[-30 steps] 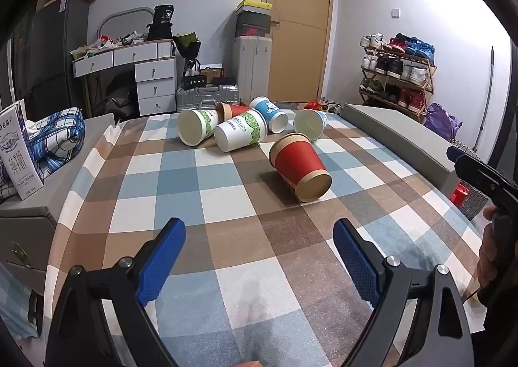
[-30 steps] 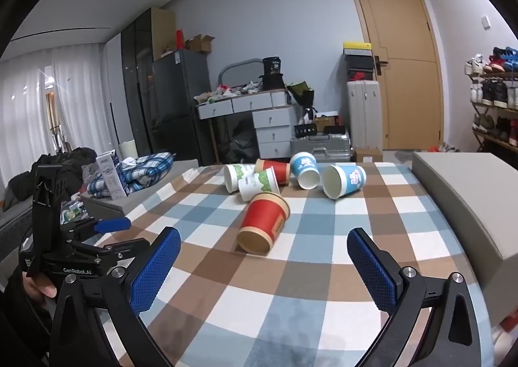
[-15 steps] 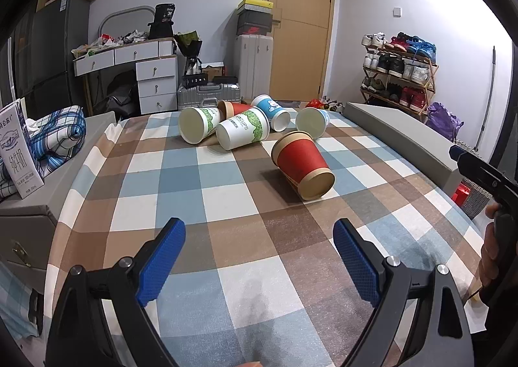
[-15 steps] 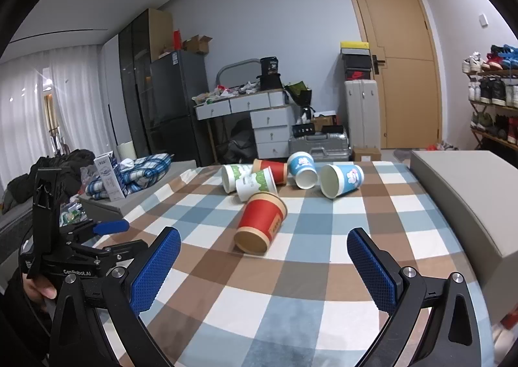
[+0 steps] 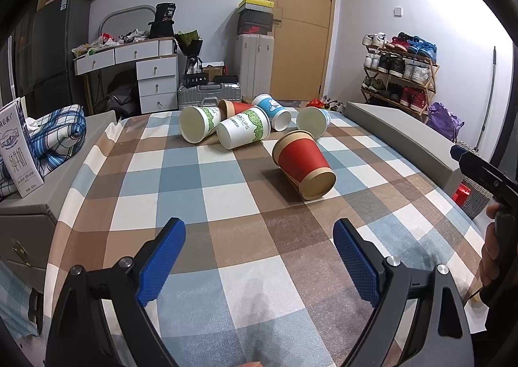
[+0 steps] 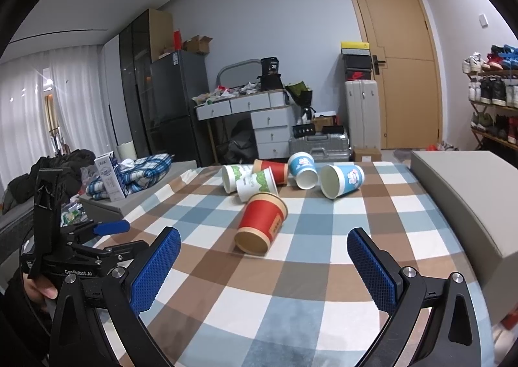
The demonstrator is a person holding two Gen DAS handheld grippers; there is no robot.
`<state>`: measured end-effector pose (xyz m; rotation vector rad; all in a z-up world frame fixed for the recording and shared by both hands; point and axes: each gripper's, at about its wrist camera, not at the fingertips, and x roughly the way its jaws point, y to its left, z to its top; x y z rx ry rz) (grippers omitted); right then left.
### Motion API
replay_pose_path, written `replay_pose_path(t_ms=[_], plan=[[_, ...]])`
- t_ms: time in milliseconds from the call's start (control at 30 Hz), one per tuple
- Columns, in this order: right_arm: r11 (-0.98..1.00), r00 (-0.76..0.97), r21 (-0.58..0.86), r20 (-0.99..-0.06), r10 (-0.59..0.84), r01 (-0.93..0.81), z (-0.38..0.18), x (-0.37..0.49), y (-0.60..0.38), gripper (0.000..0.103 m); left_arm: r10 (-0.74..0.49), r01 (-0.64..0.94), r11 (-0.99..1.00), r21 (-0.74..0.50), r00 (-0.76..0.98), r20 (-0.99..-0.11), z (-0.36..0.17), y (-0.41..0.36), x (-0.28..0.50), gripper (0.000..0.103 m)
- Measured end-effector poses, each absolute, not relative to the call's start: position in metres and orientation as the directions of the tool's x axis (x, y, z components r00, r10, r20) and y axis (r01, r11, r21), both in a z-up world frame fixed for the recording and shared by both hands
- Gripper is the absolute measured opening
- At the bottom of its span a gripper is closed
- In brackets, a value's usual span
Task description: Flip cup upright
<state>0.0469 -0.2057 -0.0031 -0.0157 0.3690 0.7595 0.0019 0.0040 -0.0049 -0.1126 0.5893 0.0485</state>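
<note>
A red paper cup lies on its side on the checked tablecloth, its base toward me; it also shows in the right wrist view. Behind it lie several more cups on their sides: two white-green ones, a red one and two blue ones. My left gripper is open and empty, well short of the red cup. My right gripper is open and empty, just short of the red cup's base.
A grey box runs along the table's right edge. A milk carton and a plaid cloth sit on a grey surface at the left. Drawers, suitcases and a shoe rack stand beyond the table.
Both grippers have moved slightly forward toward the cups, which look a little larger. Both stay open. No cup has moved.
</note>
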Motion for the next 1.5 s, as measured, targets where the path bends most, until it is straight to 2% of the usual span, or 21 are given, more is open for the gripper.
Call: replay_pose_path(t_ms=[1067, 1500], plan=[[0.727, 0.661, 0.124, -0.333, 0.672, -0.676, -0.002, 0.047, -0.205, 0.103, 0.017, -0.083, 0.992, -0.093, 0.83, -0.557, -0.005, 0.005, 0.003, 0.09], [0.76, 0.687, 0.119, -0.357, 0.633, -0.638, -0.004, 0.057, -0.212, 0.103, -0.012, -0.064, 0.992, -0.112, 0.818, -0.575, -0.006, -0.004, 0.018, 0.09]])
